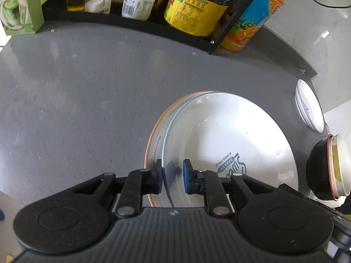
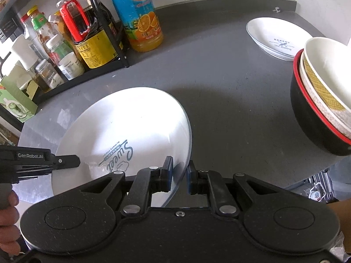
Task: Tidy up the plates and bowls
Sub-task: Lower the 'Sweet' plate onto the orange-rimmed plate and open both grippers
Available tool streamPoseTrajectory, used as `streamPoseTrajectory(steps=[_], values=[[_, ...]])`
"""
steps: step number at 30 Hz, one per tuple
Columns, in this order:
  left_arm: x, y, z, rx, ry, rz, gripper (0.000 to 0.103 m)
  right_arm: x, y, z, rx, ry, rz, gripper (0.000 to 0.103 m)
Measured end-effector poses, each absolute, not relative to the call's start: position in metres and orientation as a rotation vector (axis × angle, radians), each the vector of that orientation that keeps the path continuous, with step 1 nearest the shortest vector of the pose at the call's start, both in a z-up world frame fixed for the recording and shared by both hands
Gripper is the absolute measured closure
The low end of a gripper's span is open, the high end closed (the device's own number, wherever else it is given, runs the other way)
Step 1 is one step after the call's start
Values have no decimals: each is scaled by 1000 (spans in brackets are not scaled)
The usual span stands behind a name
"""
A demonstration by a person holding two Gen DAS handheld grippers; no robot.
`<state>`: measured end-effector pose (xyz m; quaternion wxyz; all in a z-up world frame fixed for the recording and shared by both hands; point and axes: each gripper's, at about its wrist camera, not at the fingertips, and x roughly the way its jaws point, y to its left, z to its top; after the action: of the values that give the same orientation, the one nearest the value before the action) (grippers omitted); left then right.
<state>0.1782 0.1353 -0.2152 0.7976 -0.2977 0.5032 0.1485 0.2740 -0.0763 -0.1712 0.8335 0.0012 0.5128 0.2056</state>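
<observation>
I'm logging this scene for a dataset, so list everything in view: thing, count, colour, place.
Large plates: two, white, blue-rimmed on orange-rimmed, stacked at counter centre.
Small plate: one, white with blue print, far right of counter.
Bowl stack: three nested, black-and-red outside, patterned white inside, right edge.
Juice bottle: one, orange, beside rack.
Rack: one, black, holding sauce bottles and jars, back left.
Green box: one, left of rack.
Counter: grey.
Left tool: open, straddling the top plate's rim.
Right tool: open, straddling the opposite rim.
Hand: holding left tool.
</observation>
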Motion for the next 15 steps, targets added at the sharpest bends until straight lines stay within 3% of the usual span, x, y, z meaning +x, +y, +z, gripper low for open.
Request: streamPoseTrajectory(steps=[15], values=[[169, 141, -186, -629, 1073, 408, 77, 279, -73, -178, -3, 1113, 443, 89]])
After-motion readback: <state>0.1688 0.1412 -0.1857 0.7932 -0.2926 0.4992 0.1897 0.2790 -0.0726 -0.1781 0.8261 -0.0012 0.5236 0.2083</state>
